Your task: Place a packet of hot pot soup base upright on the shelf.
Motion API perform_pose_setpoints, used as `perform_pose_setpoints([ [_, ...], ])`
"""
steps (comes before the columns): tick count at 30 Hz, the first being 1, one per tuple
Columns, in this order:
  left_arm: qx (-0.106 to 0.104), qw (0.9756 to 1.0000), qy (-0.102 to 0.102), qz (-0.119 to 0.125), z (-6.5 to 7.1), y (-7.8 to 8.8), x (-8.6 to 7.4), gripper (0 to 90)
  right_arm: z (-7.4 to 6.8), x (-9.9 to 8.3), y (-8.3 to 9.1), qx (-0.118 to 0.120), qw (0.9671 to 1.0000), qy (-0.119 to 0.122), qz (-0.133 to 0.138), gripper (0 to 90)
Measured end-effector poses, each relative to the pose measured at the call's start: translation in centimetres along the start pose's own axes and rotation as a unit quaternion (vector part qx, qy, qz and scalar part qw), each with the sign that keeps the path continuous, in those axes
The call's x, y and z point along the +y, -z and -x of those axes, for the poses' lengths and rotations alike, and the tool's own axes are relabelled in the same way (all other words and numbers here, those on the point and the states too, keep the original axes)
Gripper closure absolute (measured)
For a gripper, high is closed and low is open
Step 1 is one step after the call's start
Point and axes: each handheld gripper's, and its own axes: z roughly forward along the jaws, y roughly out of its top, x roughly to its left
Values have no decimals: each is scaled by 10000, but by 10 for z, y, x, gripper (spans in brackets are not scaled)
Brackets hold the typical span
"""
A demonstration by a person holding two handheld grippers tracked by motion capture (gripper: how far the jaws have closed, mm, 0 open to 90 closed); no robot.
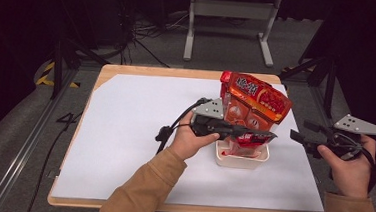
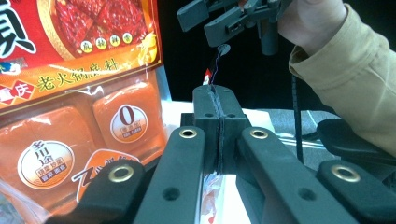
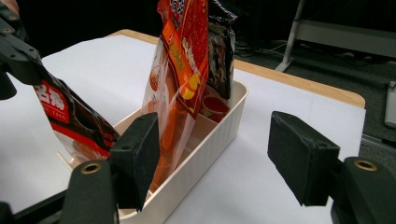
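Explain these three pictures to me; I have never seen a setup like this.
A person sits at a table with a hand-held clamp tool in each hand. One camera looks down from above; the others ride on the tools.

The left gripper has its jaws shut on a dark snack packet, held over the near end of a white bin. A big orange-red food pack stands upright in the bin. The right gripper waits beside it, jaws open, holding nothing.

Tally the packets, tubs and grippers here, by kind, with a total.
Packets: 3 (orange packet, dark packet, red-and-black packet)
Tubs: 1 (white tub)
Grippers: 2 (left gripper, right gripper)
Total: 6
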Motion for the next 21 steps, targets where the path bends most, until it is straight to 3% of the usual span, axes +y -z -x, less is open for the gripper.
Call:
perform_pose_setpoints([
  [21,191,9983,290,-459,-9,-2,-22,885,2,6,-8,79,10000,-1,25,341],
])
